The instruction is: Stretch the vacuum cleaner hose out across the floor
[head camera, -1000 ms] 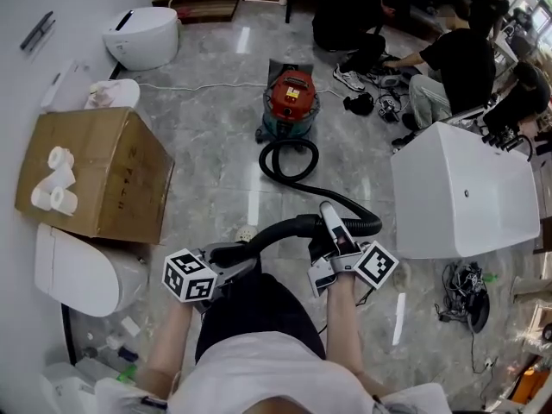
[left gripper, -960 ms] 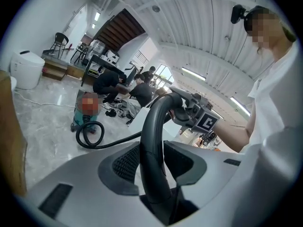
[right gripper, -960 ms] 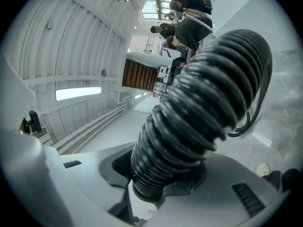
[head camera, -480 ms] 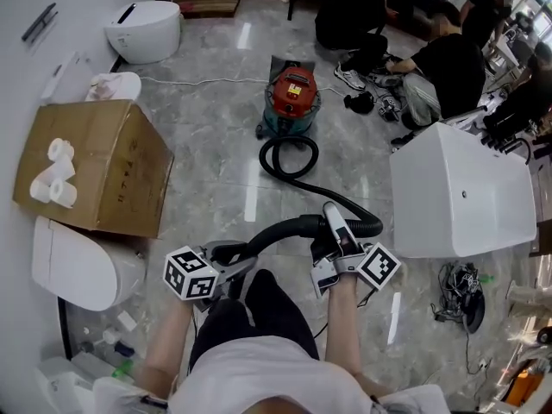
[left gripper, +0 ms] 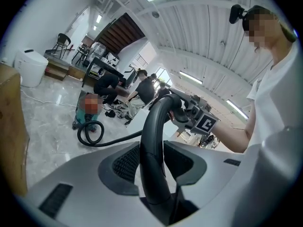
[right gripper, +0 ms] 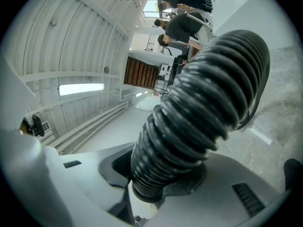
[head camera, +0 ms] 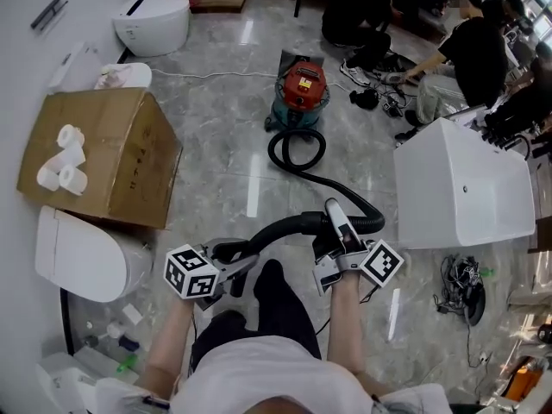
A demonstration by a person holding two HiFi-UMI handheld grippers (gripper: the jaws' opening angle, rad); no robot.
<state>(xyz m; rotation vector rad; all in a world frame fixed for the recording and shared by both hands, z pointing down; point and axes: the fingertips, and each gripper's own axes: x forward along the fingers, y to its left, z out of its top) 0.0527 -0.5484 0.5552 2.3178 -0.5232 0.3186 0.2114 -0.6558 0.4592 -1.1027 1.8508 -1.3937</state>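
The vacuum cleaner hose, looped on the floor beside the red canister, is clamped at its smooth end by the left gripper and at its ribbed length by the right gripper; stretching appears midway, and the next move calls for pulling the loop straight.

A brown cardboard box stands on the grey marble floor beside the white wall, with a few toilet paper rolls lying on its top toward the wall-side edge. Just beyond the box lies a white oval piece like a toilet lid. Farther beyond that stands a white toilet, and another white toilet sits close against the box's near side. Well to the right of the box, across the floor, stands a large white tub, with a tangle of black cables on the floor at its near side and several people in dark clothes seated beyond it.
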